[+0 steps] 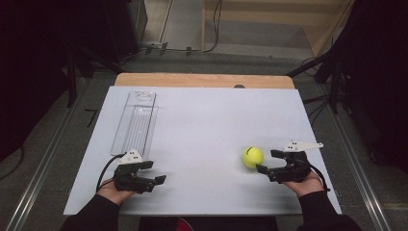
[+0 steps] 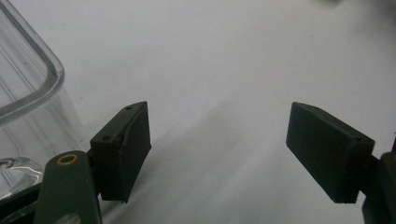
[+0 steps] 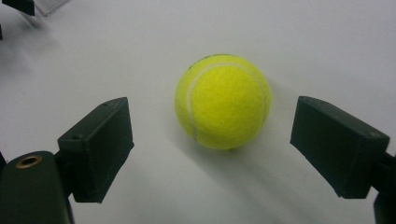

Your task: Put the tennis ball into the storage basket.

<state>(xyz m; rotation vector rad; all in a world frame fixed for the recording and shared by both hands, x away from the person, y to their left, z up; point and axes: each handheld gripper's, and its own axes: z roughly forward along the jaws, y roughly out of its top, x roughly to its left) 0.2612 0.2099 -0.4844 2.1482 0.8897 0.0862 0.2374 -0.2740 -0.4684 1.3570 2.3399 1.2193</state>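
Yellow-green felt with a pale curved seam marks the tennis ball [image 1: 252,157], which sits on the white table [image 1: 202,125] toward its near right part. The right tongs [image 1: 267,161] lie just beside it, pointing left across the table, jaws spread wide, with the ball close to the open gap between their tips but not touching either one. In the right gripper view the tennis ball [image 3: 223,101] rests on the table just ahead of and between the two black jaws of the right tongs [image 3: 210,149], clear of both pads.

The right hand [image 1: 304,182] comes in from the near edge, its dark sleeve low over the table, wrapped around the grip from behind.

The left hand [image 1: 114,191] does the same on the other side, holding the left tongs [image 1: 155,172] near the front edge, pointing right. Their jaws stand spread with nothing between them; the left gripper view shows the left tongs [image 2: 218,154] over bare table. A clear plastic tray [image 1: 135,124] lies lengthwise just beyond them, and its rounded corner [image 2: 28,84] sits beside the left-hand jaw in that view.
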